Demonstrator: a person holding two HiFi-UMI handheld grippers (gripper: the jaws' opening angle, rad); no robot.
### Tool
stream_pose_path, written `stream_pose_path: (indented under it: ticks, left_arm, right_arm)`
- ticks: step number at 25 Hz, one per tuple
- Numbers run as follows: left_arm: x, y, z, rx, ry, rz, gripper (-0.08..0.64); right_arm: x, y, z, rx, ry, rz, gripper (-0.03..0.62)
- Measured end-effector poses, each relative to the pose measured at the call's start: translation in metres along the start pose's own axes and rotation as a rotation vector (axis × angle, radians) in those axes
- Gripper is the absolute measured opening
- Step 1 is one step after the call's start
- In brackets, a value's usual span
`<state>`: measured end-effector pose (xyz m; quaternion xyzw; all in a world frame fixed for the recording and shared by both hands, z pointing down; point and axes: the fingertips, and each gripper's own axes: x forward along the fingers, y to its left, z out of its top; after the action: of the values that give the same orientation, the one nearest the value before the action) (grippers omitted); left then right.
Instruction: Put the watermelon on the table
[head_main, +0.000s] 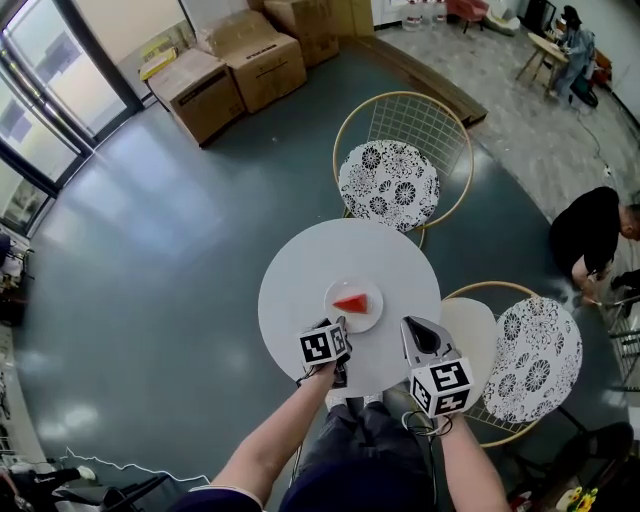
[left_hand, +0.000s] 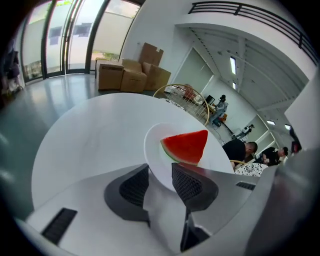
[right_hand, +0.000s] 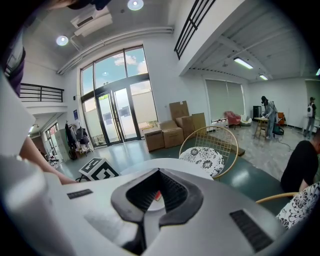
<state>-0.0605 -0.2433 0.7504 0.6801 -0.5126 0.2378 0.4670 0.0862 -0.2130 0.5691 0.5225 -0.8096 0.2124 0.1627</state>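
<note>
A red watermelon wedge (head_main: 351, 302) (left_hand: 186, 146) lies on a small white plate (head_main: 371, 319) (left_hand: 152, 150) near the front of the round white table (head_main: 300, 280) (left_hand: 90, 130). My left gripper (head_main: 340, 326) (left_hand: 160, 172) is at the plate's near rim. Its jaws stand apart and the rim shows in the gap, with neither pad pressing on it. My right gripper (head_main: 418, 326) (right_hand: 157, 171) hovers over the table's right front edge, fingertips meeting and nothing held. A sliver of the watermelon (right_hand: 158, 195) shows through its jaw hollow.
Two wire chairs with floral cushions stand by the table, one beyond it (head_main: 388, 185) and one to the right (head_main: 535, 360). Cardboard boxes (head_main: 240, 65) sit on the floor at the back left. A person in black (head_main: 590, 230) crouches at the right.
</note>
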Motion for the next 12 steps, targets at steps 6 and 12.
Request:
stream_pose_path:
  ticks: [6, 12]
  left_arm:
    - [0.0023, -0.0011, -0.0014, 0.071, 0.005, 0.032, 0.145]
    - [-0.0048, -0.0002, 0.0013, 0.199, -0.004, 0.07, 0.155]
  right_arm:
    - [-0.0049, -0.0015, -0.0026, -0.003, 0.004, -0.006, 0.003]
    - [-0.0097, 0.0008, 0.0009, -0.016, -0.006, -0.005, 0.003]
